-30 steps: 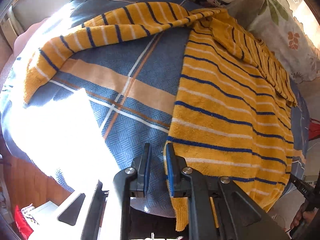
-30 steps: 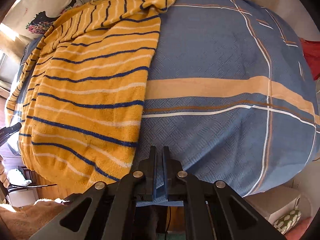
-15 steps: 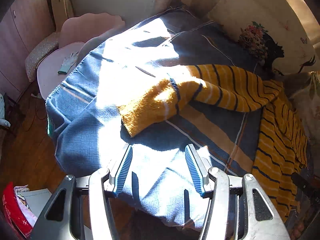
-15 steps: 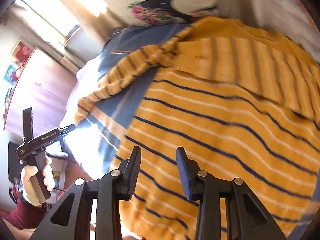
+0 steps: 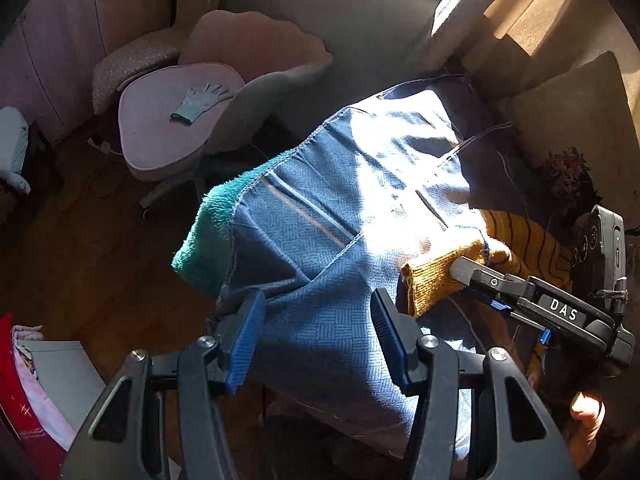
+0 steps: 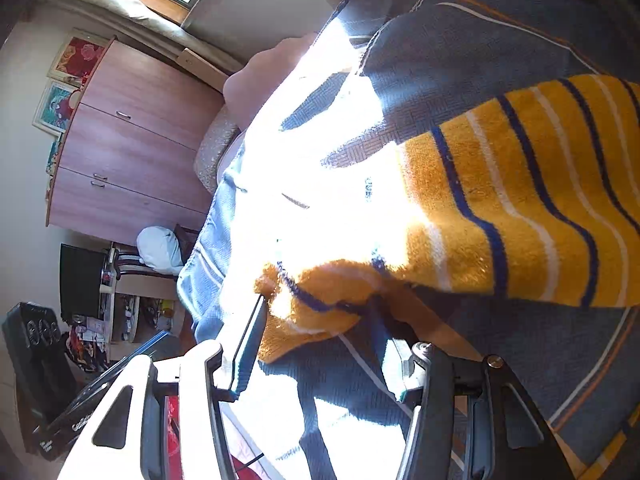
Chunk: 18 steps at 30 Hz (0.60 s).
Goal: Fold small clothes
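L gripper [image 5: 316, 340] at bottom centre of left wrist view, jaws wide apart w/ nothing between, over the blue plaid blanket [image 5: 332, 208]. R gripper [image 6: 320, 344] at bottom centre of right wrist view, jaws apart around the cuff of the yellow striped sweater's sleeve [image 6: 500, 208], which runs off frame right. Pink chair [image 5: 180, 124] w/ teal glove [image 5: 200, 100], upper left.

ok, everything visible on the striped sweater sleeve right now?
The sleeve is mustard-yellow terry-like knit with navy and thin white stripes. It lies stretched across the blue plaid bedcover, partly washed out by sunlight. Its cuff end is rumpled and slightly lifted, sitting between the open right tongs; the left-wrist view shows one finger against the cuff. The left tongs are open and apart from it. The sweater body is mostly out of view.
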### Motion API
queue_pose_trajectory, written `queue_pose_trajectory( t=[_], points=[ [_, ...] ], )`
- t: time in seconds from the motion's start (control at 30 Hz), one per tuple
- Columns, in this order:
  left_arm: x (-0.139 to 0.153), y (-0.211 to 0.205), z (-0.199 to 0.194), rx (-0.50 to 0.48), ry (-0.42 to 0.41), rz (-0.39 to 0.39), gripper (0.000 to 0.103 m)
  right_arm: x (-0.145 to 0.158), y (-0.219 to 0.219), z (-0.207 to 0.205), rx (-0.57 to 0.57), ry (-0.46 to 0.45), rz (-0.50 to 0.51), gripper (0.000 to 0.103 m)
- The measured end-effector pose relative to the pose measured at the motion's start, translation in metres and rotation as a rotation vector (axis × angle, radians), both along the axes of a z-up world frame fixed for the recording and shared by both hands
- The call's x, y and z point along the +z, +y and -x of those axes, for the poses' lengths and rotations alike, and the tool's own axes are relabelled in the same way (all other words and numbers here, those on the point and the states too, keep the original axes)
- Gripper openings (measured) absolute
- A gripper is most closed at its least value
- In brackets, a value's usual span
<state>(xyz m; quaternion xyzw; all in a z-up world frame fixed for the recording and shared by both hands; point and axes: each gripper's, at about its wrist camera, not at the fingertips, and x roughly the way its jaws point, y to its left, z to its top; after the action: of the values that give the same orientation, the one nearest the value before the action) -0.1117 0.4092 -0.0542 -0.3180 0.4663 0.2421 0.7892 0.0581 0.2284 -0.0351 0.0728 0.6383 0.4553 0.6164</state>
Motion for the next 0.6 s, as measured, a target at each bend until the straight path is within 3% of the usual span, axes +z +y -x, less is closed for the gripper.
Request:
queue_pose_trajectory(
  t=[0.07, 0.1, 0.13, 0.27, 0.4, 0.5, 0.6],
  points=[
    [0.002, 0.003, -0.001, -0.001, -0.008, -0.005, 0.054, 0.002, 0.009, 0.003, -0.010, -0.027, -0.008, 0.055],
    [0.001, 0.003, -0.006, -0.005, -0.010, -0.009, 0.054, 0.003, 0.010, 0.005, -0.002, -0.036, -0.002, 0.028],
    [0.001, 0.003, -0.009, -0.013, -0.014, -0.007, 0.054, 0.004, 0.010, 0.007, 0.026, -0.021, 0.007, 0.009],
    [0.002, -0.005, -0.037, -0.078, -0.049, 0.037, 0.054, 0.030, -0.035, -0.003, 0.023, -0.031, -0.011, 0.008],
    [0.009, -0.034, -0.082, -0.210, -0.098, 0.074, 0.055, 0.085, -0.127, -0.029, -0.043, -0.131, 0.000, 0.008],
    [0.015, -0.066, -0.118, -0.316, -0.131, 0.110, 0.055, 0.116, -0.212, -0.052, -0.120, -0.218, 0.107, 0.008],
    [0.019, -0.104, -0.150, -0.414, -0.153, 0.133, 0.056, 0.138, -0.295, -0.063, -0.149, -0.346, 0.305, 0.008]
  ],
)
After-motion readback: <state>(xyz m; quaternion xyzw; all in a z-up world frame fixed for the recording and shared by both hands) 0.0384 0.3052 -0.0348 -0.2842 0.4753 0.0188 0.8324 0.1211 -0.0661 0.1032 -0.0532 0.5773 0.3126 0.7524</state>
